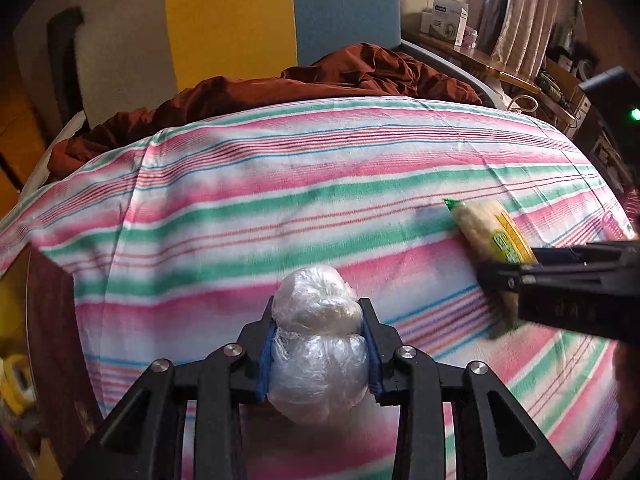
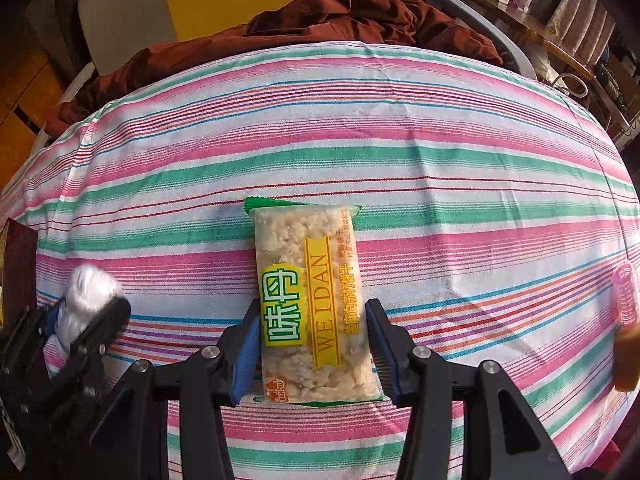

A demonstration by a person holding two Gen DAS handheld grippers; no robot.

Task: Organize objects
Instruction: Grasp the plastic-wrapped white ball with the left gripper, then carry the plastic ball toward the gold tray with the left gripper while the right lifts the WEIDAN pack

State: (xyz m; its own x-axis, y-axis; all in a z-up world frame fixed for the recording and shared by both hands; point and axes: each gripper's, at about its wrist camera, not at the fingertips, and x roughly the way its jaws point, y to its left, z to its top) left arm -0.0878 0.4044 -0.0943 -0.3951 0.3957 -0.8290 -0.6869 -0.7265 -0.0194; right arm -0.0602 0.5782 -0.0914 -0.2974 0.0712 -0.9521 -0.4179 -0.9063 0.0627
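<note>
Striped bedsheet (image 2: 400, 152) on a bed, left tongs (image 1: 318, 344) clenched on a plastic-wrapped bundle (image 1: 316, 360) left of the biscuit packet (image 2: 314, 304), right tongs (image 2: 312, 352) clamped on that packet's sides, pink roller (image 2: 626, 294) cut off at the edge.

Item count: one plastic-wrapped bundle (image 1: 318, 344), one snack packet (image 2: 314, 304), one pink hair roller (image 2: 625, 293), one striped cloth (image 2: 360, 128), one brown blanket (image 1: 340, 76), two grippers: left (image 1: 318, 346), right (image 2: 312, 354). Boxes on the far shelf cannot be counted.
</note>
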